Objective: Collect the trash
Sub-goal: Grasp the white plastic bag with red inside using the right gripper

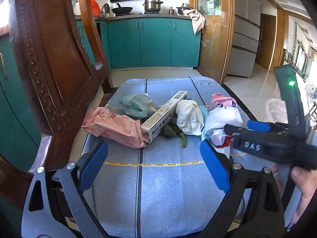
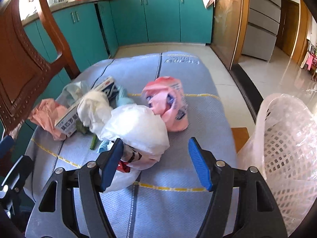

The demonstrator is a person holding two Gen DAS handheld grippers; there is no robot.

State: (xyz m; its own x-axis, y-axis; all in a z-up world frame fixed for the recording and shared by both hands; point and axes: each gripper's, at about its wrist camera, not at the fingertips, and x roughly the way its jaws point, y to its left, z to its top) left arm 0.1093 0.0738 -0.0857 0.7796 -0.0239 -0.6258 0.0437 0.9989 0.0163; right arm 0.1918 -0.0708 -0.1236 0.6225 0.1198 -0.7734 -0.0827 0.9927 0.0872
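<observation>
Trash heaped on a blue cushion, both grippers spread wide.

Leftmost, a pink wrapper (image 1: 115, 128) is seen, then a box (image 1: 165, 115), a white wad (image 1: 189, 118) and a white bag (image 2: 136, 130) beside a pink pack (image 2: 170, 103). The left gripper (image 1: 154, 166) is held wide open, nothing gripped. The right gripper (image 2: 155, 163) is opened wide over the white bag, not closed. A lined basket (image 2: 287, 138) is seen far right.

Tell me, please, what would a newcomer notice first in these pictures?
First, the heap of trash on the blue cushion: a long white box lying among crumpled bags. The open right claw is at a white plastic bag, and a lined white basket stands at the right.
</observation>
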